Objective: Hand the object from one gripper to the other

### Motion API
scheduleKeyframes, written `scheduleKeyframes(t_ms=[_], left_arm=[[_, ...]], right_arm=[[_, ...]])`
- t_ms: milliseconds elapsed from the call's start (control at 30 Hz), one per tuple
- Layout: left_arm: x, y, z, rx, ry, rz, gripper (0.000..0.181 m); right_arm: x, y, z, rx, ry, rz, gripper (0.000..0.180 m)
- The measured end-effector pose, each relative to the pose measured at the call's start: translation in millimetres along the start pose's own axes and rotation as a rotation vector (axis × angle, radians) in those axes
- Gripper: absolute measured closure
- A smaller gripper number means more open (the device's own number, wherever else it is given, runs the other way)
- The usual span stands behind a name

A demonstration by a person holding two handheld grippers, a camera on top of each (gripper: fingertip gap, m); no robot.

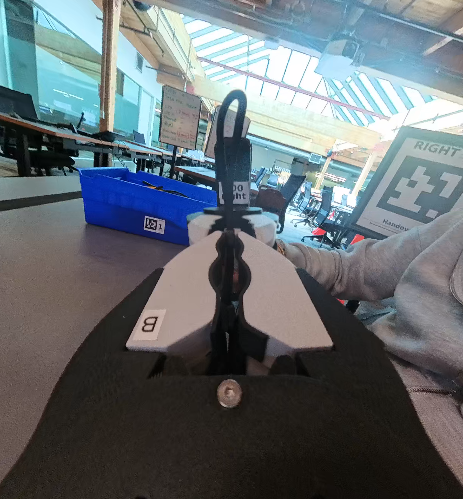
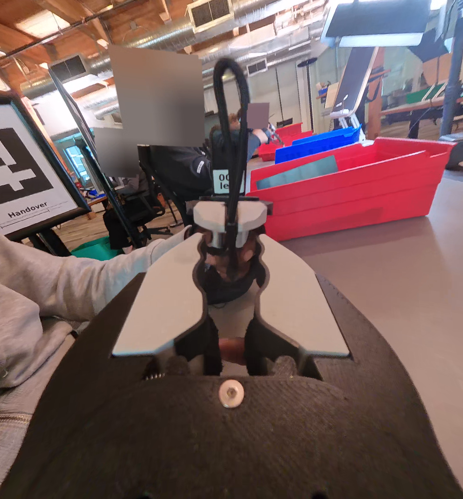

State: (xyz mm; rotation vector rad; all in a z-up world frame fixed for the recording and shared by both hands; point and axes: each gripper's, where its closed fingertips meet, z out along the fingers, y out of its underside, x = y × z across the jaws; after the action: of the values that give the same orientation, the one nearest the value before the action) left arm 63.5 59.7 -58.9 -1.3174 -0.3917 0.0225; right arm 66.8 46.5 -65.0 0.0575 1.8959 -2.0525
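Right gripper (image 2: 230, 243) fingers parted, gap between tips. Black cord loop (image 2: 230, 113) upright just beyond, pinched by left gripper (image 2: 230, 216) facing it. Red bin (image 2: 346, 194) on bench (image 2: 387, 283) toward far right edge. Grey sleeve (image 2: 76, 275) left. Marker board (image 2: 17, 172) far left.

Glossy plastic red bin (image 2: 346, 194) — matt grey table (image 2: 387, 283) (smooth) — soft cloth sleeve (image 1: 360, 267).

left wrist view: rode low behind left claw (image 1: 229, 243), faced the blue bin (image 1: 133, 199) | right wrist view: behind right claw (image 2: 230, 243), faced the red bin (image 2: 360, 199) | shared: opposing close-ups, same looped black cord (image 1: 231, 113), same table (image 1: 49, 270)
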Motion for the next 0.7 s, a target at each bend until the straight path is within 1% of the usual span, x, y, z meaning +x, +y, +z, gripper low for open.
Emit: scheduleKeyframes(t_ms=[33,100,133,167,200,233,300,367,533,567,600,700], left_arm=[[0,-1,0,0.009,0.001,0.001,0.175],[1,-1,1,0.011,0.009,-0.003,0.175],[2,0,1,0.004,0.012,-0.003,0.175],[1,2,2,-0.003,0.008,-0.004,0.175],[-1,2,2,-0.002,-0.007,-0.005,0.175],[-2,1,2,0.002,-0.01,-0.007,0.174],[-4,-1,1,0.013,-0.027,-0.021,0.161],[-7,-1,-1,0.01,-0.041,-0.043,0.157],[-2,17,3,-0.105,0.008,-0.115,0.158],[1,20,4,-0.124,0.025,-0.116,0.162],[4,21,5,-0.132,0.045,-0.11,0.173],[4,17,4,-0.108,0.04,-0.091,0.177]], right_arm=[[0,4,3,-0.018,-0.001,0.0,0.146],[1,11,9,-0.041,0.012,-0.009,0.153],[2,13,11,-0.043,0.021,-0.014,0.158],[3,13,12,-0.039,0.021,-0.017,0.169],[2,13,12,-0.034,0.009,-0.017,0.175],[1,13,11,-0.033,0.0,-0.01,0.175],[0,8,8,-0.019,-0.012,0.008,0.175],[1,1,3,0.014,-0.018,0.021,0.176],[1,-5,-2,0.038,-0.014,0.026,0.176],[1,-5,-2,0.037,-0.015,0.024,0.176],[0,-5,-2,0.035,-0.018,0.021,0.175],[-1,-7,-1,0.048,-0.016,0.016,0.175]])
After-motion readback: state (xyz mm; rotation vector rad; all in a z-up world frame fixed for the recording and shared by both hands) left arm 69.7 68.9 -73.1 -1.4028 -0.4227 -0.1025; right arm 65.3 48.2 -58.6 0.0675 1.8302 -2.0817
